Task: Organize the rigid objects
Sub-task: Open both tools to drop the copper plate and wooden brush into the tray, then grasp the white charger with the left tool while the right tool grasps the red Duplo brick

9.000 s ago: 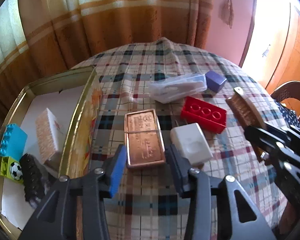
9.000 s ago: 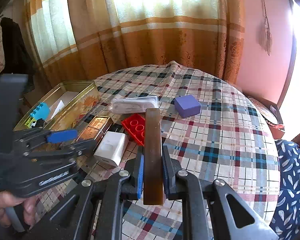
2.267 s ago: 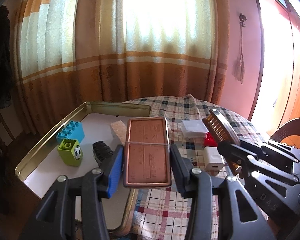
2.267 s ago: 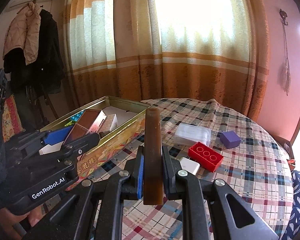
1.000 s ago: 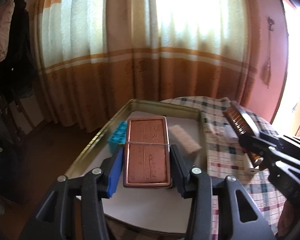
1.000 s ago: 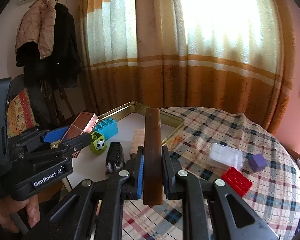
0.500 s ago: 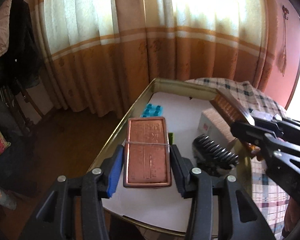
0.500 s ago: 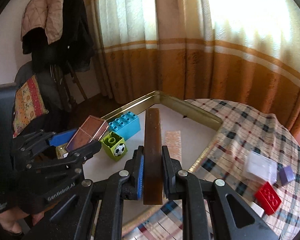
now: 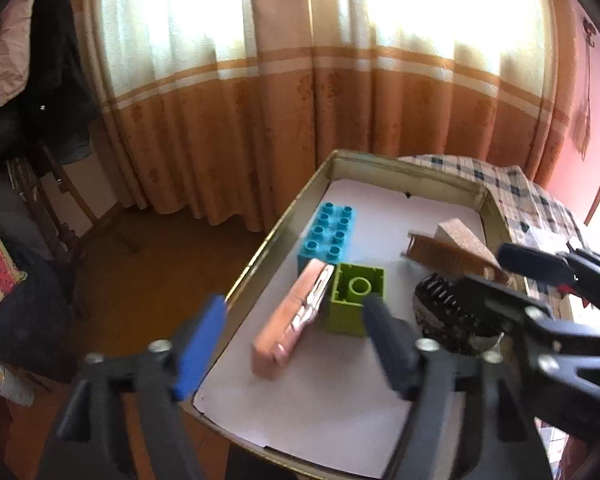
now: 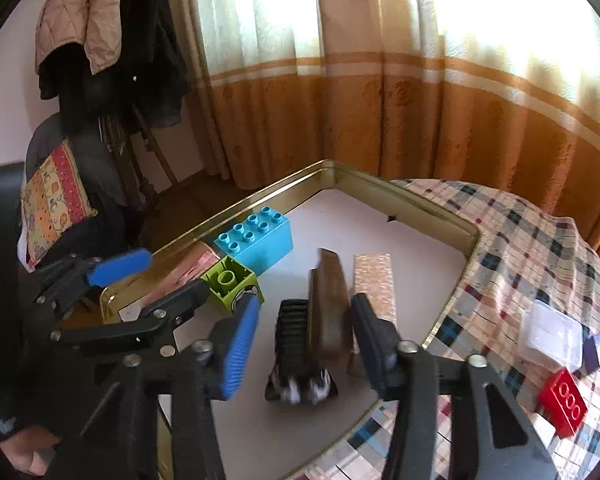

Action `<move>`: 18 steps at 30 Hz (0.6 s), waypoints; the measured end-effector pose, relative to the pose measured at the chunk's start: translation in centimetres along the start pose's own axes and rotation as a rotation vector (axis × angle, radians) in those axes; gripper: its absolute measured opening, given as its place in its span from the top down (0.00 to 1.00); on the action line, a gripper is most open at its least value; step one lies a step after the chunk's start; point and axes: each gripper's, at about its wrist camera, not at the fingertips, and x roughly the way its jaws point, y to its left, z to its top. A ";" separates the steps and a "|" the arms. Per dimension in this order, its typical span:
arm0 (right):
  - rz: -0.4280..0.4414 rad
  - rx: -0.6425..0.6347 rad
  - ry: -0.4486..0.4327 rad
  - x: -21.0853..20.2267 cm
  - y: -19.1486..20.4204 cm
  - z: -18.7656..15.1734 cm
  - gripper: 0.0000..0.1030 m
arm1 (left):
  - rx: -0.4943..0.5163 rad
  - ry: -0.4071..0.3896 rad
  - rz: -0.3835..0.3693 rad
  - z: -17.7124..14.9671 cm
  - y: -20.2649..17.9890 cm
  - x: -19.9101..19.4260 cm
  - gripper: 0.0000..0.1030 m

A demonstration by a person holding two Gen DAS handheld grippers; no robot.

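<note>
A gold tin tray [image 9: 268, 236] [image 10: 420, 204] lined with white paper sits at the table's left. My left gripper [image 9: 292, 340] is open above it. The copper case [image 9: 296, 312] [image 10: 180, 270] lies free in the tray, leaning on a green block [image 9: 356, 300] [image 10: 230, 282]. My right gripper [image 10: 304, 336] is open. The brown wooden brush [image 10: 328, 300] [image 9: 448, 256] rests between its fingers, on a black comb-like piece [image 10: 296, 340] [image 9: 448, 316]. A blue brick [image 9: 328, 236] [image 10: 256, 236] and a beige block [image 10: 374, 284] [image 9: 464, 240] are in the tray too.
On the checked tablecloth [image 10: 520, 240] to the right lie a clear plastic box [image 10: 550, 338], a purple cube [image 10: 598, 348] and a red brick [image 10: 562, 402]. Orange curtains hang behind. A chair with coats [image 10: 100, 60] stands at the left.
Both grippers came down over the tray and opened. The copper case left the left gripper and lies in the tray. The brush left the right gripper and rests on the comb piece.
</note>
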 end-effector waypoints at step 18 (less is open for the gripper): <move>-0.280 0.267 -0.010 -10.8 -16.5 -8.9 0.35 | 0.161 -0.032 -0.258 -1.0 -13.1 -4.4 0.01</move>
